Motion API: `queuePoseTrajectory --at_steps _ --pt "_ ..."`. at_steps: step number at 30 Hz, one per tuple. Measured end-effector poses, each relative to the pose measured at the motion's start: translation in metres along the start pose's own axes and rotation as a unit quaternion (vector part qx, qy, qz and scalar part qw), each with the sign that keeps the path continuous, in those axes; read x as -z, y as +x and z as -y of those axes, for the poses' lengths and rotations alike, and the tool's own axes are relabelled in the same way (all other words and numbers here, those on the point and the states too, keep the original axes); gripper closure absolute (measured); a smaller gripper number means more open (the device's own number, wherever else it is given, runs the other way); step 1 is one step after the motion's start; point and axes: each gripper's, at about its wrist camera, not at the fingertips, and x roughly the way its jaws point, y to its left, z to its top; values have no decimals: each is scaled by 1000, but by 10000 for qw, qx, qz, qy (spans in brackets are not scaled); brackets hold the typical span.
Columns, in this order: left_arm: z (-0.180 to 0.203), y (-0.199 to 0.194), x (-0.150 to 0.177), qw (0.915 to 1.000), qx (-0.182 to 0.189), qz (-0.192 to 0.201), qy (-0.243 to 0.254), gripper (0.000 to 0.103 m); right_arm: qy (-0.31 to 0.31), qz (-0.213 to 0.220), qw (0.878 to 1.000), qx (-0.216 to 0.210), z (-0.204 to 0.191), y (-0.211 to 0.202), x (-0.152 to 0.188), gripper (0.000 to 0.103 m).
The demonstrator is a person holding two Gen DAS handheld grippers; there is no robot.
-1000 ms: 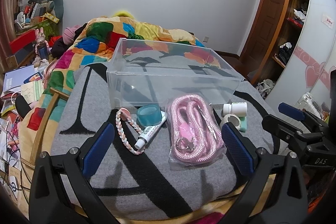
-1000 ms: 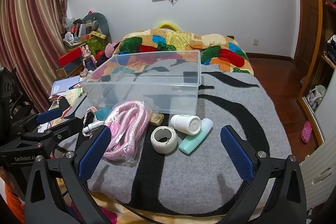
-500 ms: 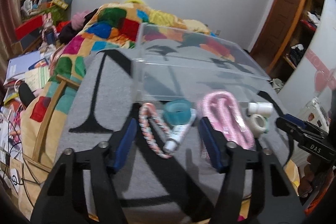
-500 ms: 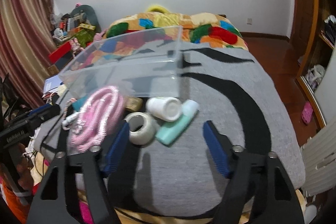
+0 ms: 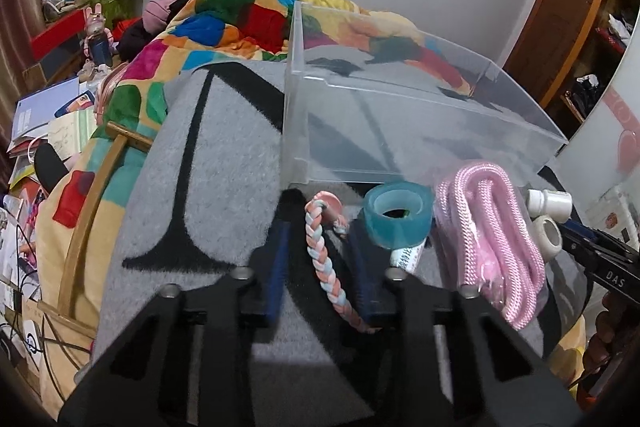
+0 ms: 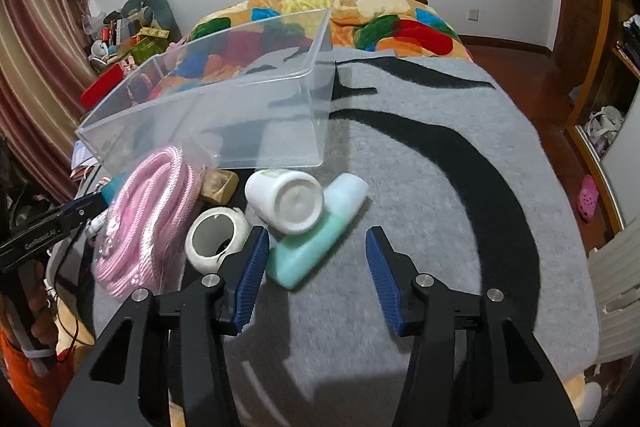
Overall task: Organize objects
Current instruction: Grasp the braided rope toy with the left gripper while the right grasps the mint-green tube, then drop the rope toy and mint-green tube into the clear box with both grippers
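Left gripper (image 5: 320,269) jaws apart, braided pink-and-white loop (image 5: 326,259) lying between them on grey blanket (image 5: 224,187). Right gripper (image 6: 316,277) jaws apart, mint tube (image 6: 316,243) between them, near clear bin (image 6: 224,111).

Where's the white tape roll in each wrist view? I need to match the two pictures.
Left wrist: the white tape roll lies at the far right, just below the white bottle and right of the pink rope.
Right wrist: it sits lower left of centre, beside the left finger of the right gripper.
Shared landmark: the clear bin behind the objects.
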Motion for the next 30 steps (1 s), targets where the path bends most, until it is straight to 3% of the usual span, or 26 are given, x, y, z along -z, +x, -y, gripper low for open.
queuePoseTrajectory --at_steps 2,3,5,17,23,30 --pt "-2 -1 0 10000 -41 28 -47 95 5 -4 10000 6 1 4 -1 68" --pt "-4 -2 0 9999 -25 38 -93 95 12 12 10000 38 1 5 -1 77" --pt "-9 -8 2 9998 -17 119 -176 97 15 79 9998 157 3 2 -1 84" --pt "-4 -61 -15 9970 -9 775 -35 97 -53 599 9972 447 13 -41 5 86" --pt "4 -82 -39 9934 153 1129 104 97 -244 1068 9938 209 -4 -72 -14 86" --pt "15 -81 -76 9899 321 1351 281 97 -358 1471 9885 -33 -27 -75 -51 86"
